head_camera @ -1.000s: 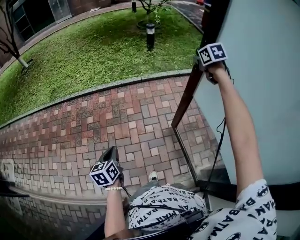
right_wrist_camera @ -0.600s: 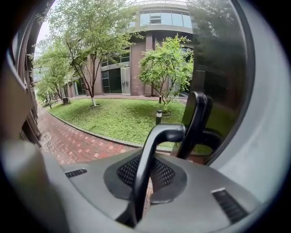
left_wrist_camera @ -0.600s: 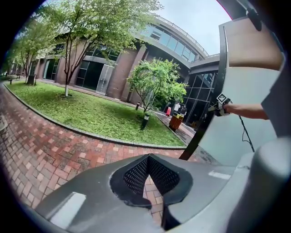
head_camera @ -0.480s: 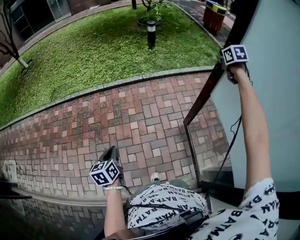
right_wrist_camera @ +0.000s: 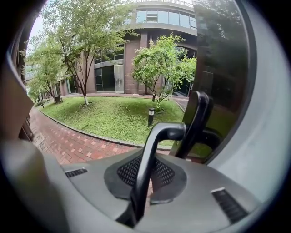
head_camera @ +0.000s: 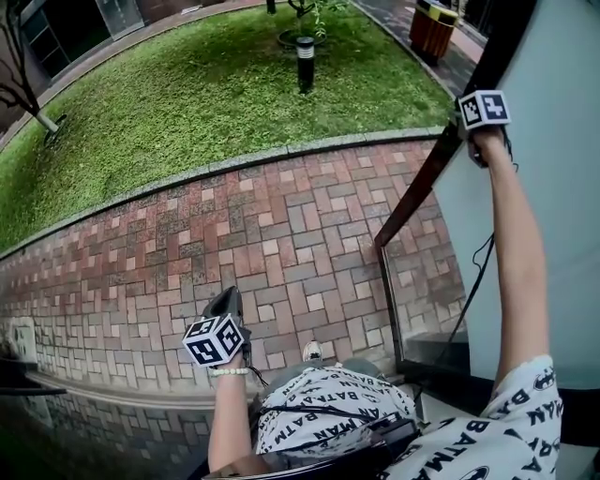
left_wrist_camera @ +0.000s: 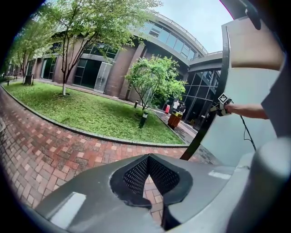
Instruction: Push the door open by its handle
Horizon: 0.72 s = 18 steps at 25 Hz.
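Note:
A tall glass door [head_camera: 553,206] with a dark frame edge [head_camera: 424,187] stands swung outward at the right. My right gripper [head_camera: 476,127] is raised at arm's length against that edge. In the right gripper view, the black bent door handle [right_wrist_camera: 152,159] runs up between the jaws, and the right gripper [right_wrist_camera: 152,179] is shut on it. My left gripper [head_camera: 225,314] hangs low by the person's waist, over the brick paving. Its jaws meet in the left gripper view [left_wrist_camera: 152,184] with nothing in them. The left gripper view also shows the right gripper [left_wrist_camera: 223,102] far off on the door.
Red brick paving [head_camera: 234,244] runs in front, bordered by a kerb and a lawn [head_camera: 187,103]. A black bollard lamp [head_camera: 305,61], a small tree and an orange bin [head_camera: 433,26] stand beyond. A black cable [head_camera: 473,281] hangs from the right gripper. A shoe [head_camera: 307,352] shows below.
The door has swung further outward to the right, with the right gripper still on its handle. The orange bin has come into view past the door edge. The left gripper has barely shifted.

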### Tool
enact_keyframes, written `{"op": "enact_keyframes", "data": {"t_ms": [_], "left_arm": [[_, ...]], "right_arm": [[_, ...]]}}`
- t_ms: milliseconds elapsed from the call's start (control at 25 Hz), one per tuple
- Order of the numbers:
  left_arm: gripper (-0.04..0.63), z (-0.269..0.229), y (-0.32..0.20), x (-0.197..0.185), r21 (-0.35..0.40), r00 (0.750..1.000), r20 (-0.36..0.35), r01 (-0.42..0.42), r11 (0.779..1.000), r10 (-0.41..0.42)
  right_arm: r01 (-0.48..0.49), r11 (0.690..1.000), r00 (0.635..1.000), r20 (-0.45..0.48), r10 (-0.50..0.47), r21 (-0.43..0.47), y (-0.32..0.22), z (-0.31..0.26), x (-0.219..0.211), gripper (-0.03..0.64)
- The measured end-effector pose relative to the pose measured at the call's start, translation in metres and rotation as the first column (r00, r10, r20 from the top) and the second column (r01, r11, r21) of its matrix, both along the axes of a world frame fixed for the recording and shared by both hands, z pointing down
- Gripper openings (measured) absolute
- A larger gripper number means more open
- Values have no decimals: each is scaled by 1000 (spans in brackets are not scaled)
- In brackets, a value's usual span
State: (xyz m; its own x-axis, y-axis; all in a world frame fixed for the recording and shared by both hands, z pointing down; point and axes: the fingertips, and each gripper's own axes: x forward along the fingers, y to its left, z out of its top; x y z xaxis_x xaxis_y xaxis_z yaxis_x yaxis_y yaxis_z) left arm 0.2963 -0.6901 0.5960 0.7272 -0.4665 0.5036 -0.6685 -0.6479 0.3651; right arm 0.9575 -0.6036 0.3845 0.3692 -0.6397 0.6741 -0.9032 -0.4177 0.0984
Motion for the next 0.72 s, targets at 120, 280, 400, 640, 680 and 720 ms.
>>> {"op": "enact_keyframes", "data": {"t_ms": [120,280,400,640,680,720], "left_arm": [[-15,-4,1,5,8,1000,0,-18,1000,18],[-15,-8,10,6,20,999,-3,-40,999,41],[-15,-14,25,12,31,998,-10,-62,998,62],[-15,-25,91,-2,61,995,-36,-86,994,88],[-15,-29,106,-6,71,995,-41,-86,994,89],[-15,-32,121,-12,80,995,-44,-86,993,90]], "right_arm": [[-10,1000,1000,10,10,11,-3,-5,-4,38],[28,999,1000,7,-28,34,5,-15,-31,232],[32,992,992,-124,-17,122,25,-41,-59,232],[68,955,957,-288,19,288,102,-37,-178,0],[89,952,960,-280,-4,293,114,-27,-200,0],[109,948,962,-272,-25,299,126,-20,-222,0]]}}
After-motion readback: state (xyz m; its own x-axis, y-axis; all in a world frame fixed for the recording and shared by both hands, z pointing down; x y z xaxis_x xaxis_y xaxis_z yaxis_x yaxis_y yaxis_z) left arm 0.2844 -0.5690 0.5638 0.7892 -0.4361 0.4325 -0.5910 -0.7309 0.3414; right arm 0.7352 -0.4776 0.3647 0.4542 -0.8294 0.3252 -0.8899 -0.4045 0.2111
